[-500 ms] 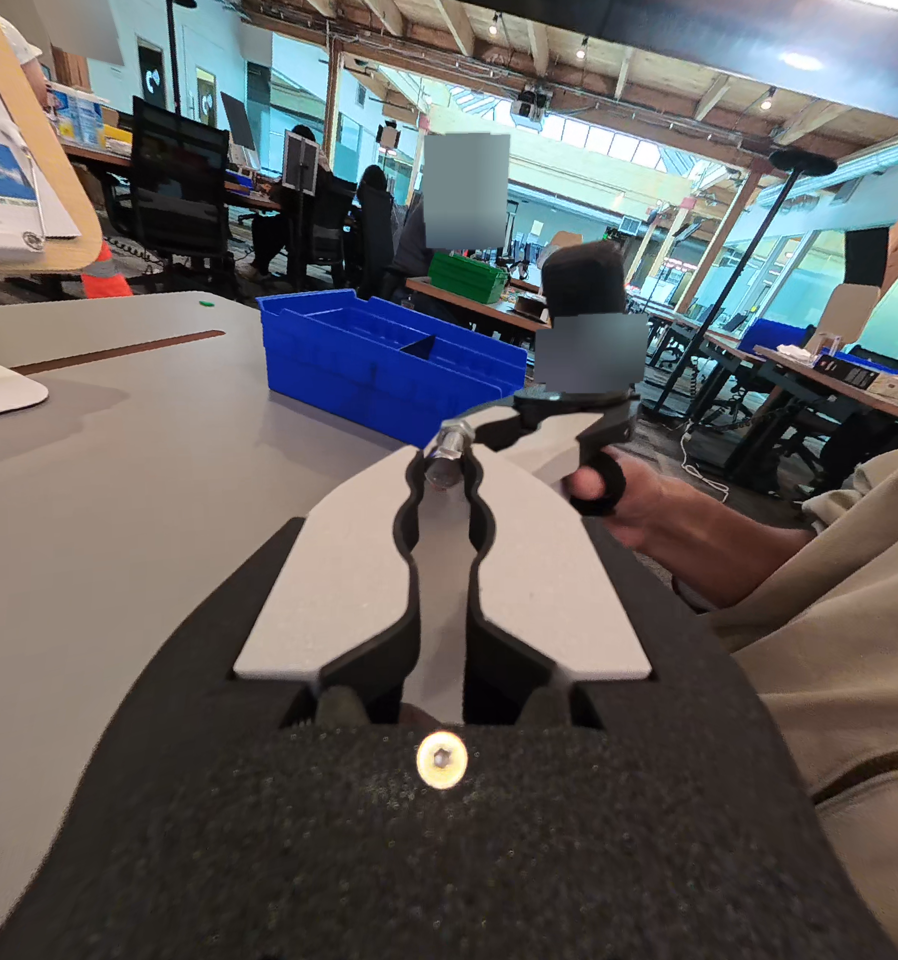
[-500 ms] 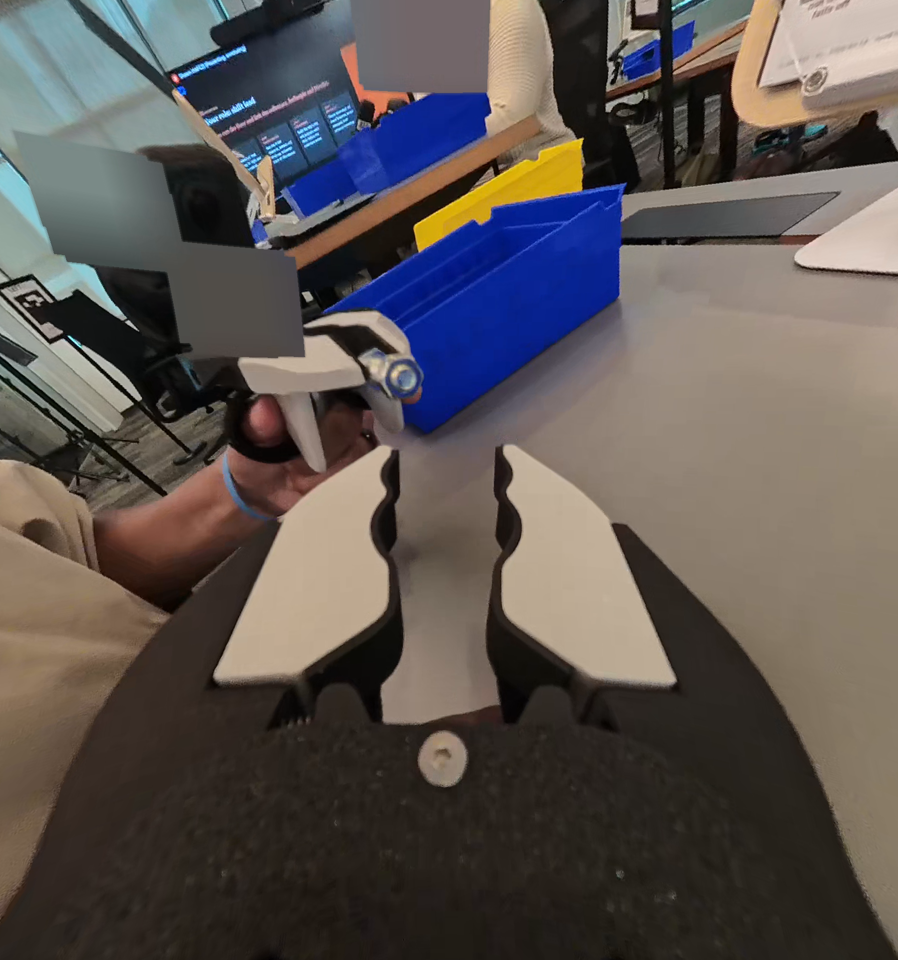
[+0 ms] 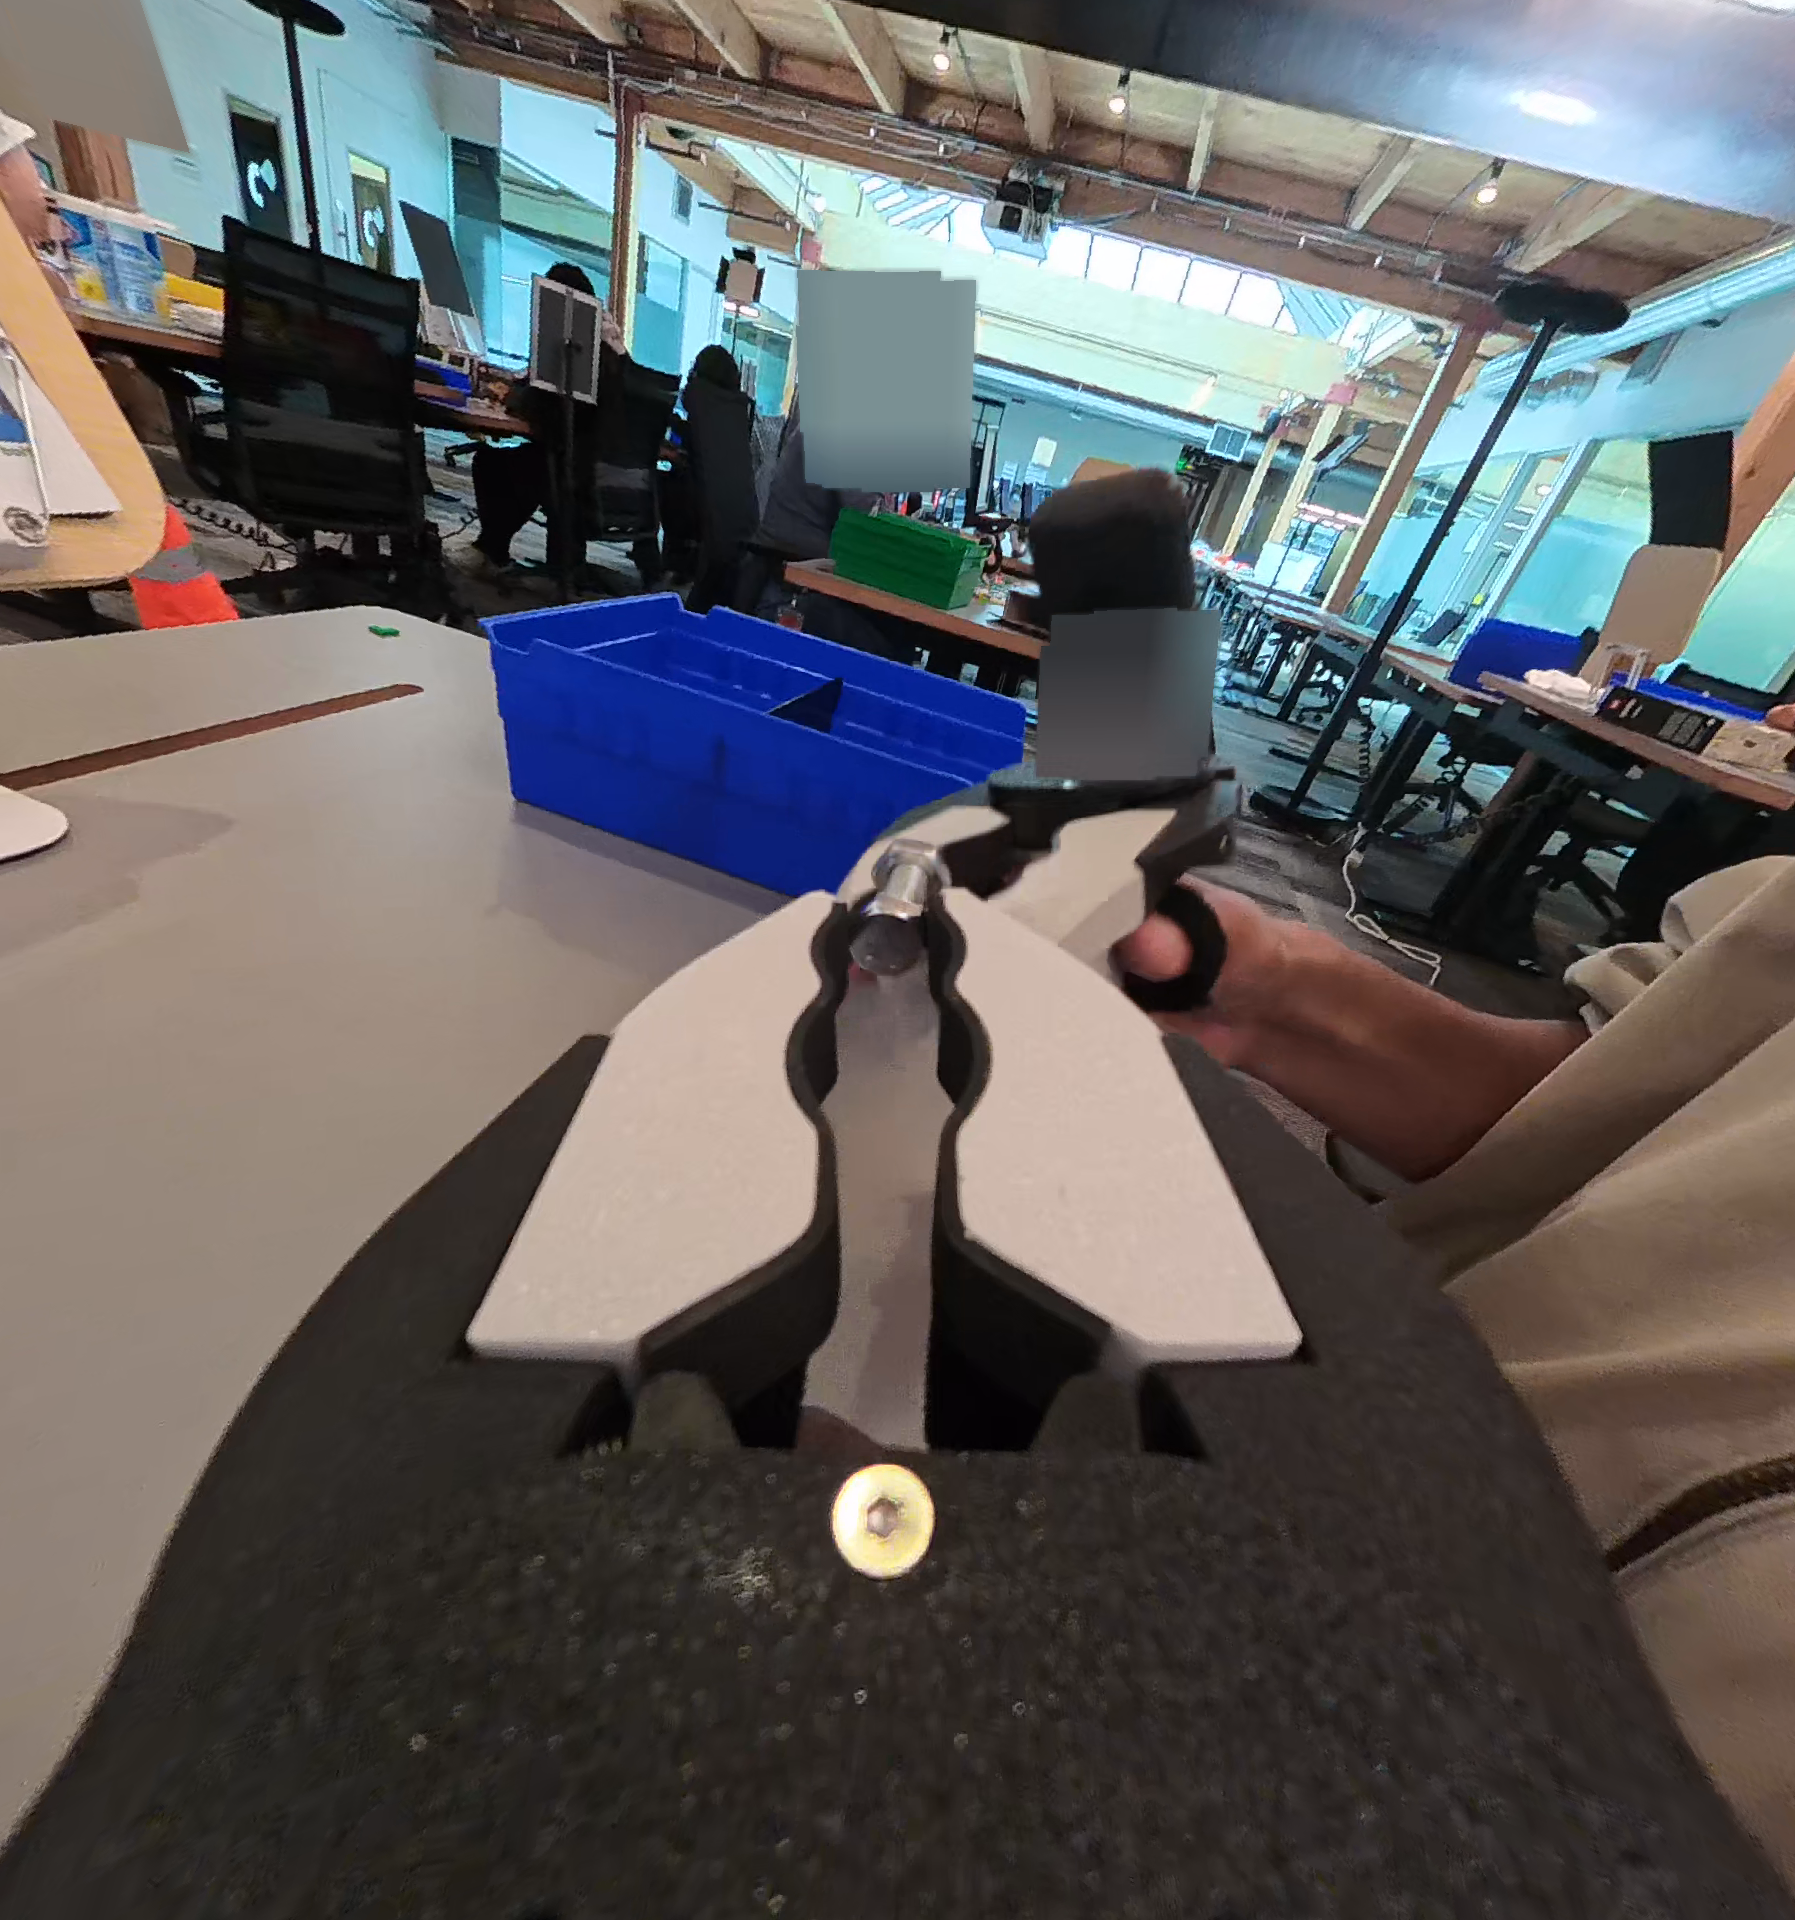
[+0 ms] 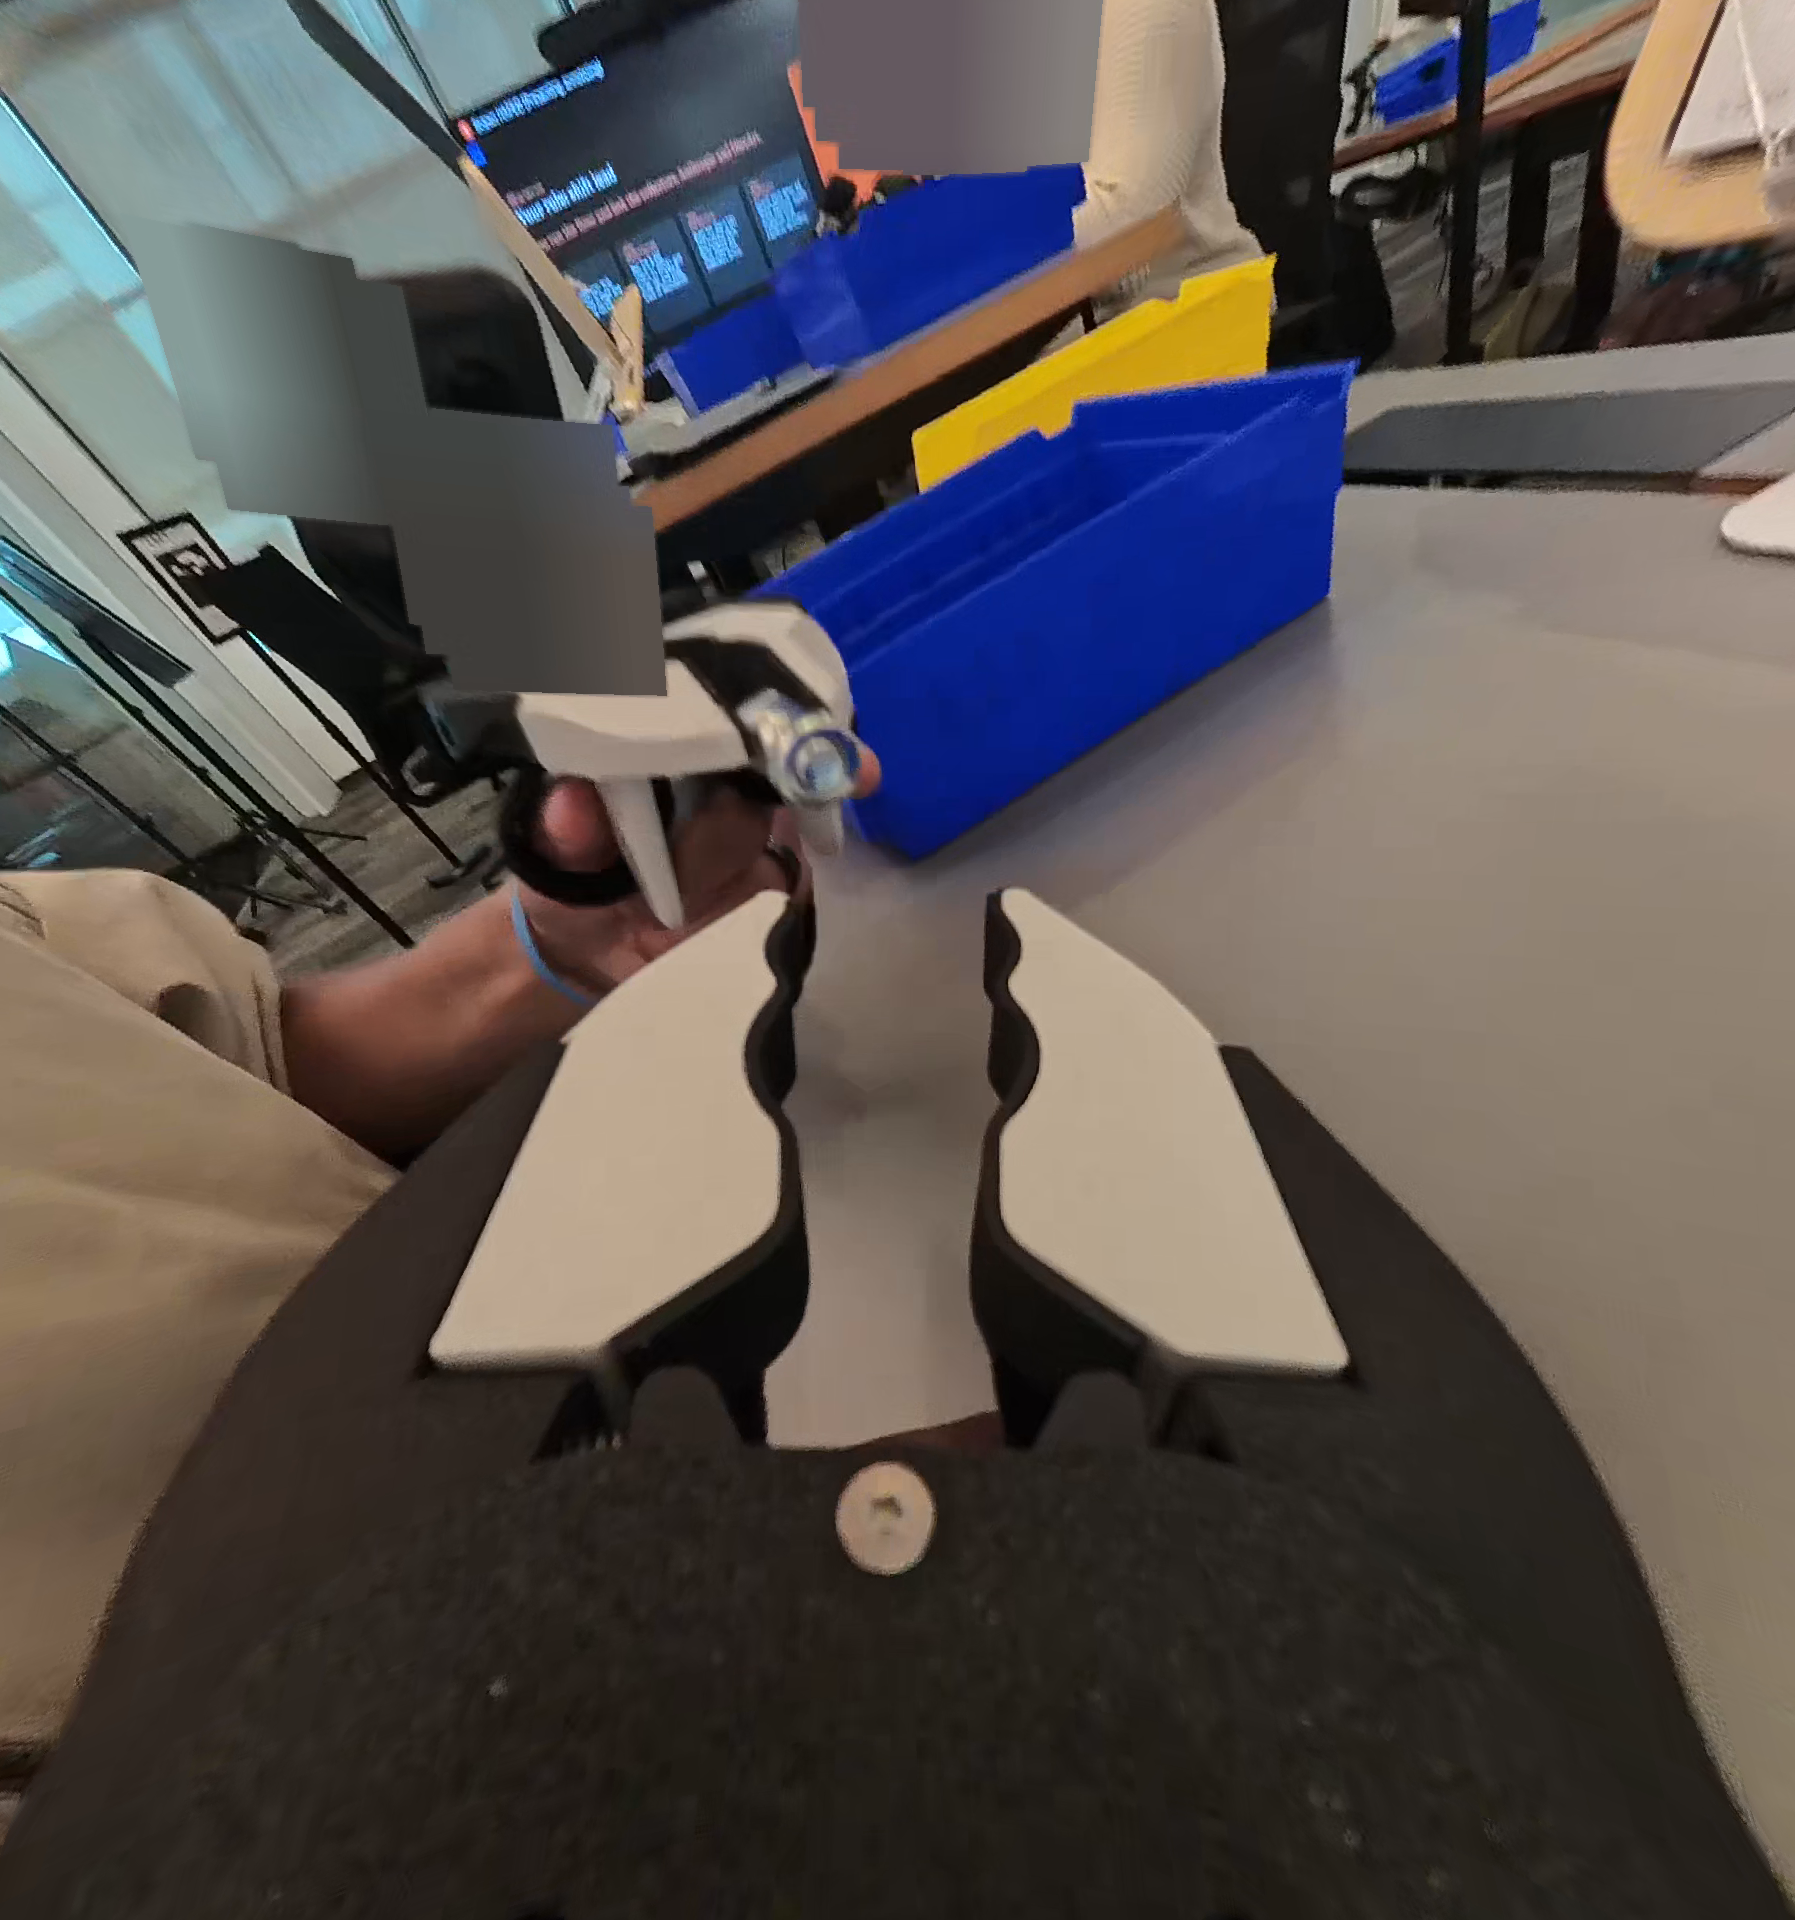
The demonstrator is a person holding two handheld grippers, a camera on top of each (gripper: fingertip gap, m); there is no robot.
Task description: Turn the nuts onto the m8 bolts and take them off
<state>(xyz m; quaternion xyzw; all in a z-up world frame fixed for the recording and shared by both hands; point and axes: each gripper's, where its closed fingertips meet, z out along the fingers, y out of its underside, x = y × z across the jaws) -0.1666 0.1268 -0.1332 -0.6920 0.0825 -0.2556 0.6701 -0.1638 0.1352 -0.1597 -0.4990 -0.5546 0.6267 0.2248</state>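
The m8 bolt (image 3: 891, 914) is clamped at the tips of the left gripper (image 3: 888, 935), held above the tabletop (image 3: 249, 1039), long axis pointing away toward the right gripper (image 4: 893, 935), nut (image 4: 818, 764) at its end. The right fingers (image 4: 1111, 1122) stand apart, holding nothing.

Your left gripper (image 3: 888, 940) has pale grey, wavy-edged fingers (image 3: 685, 1132) backed in black, set on a grainy black body with a brass-coloured hex screw (image 3: 882, 1520) just behind their roots. Your right gripper (image 4: 898, 925) matches, though its screw (image 4: 884, 1518) is dull grey. You wear tan sleeves (image 3: 1641, 1195), a thin blue wristband (image 4: 534, 951) beside the left gripper's black finger loop (image 4: 560, 852).
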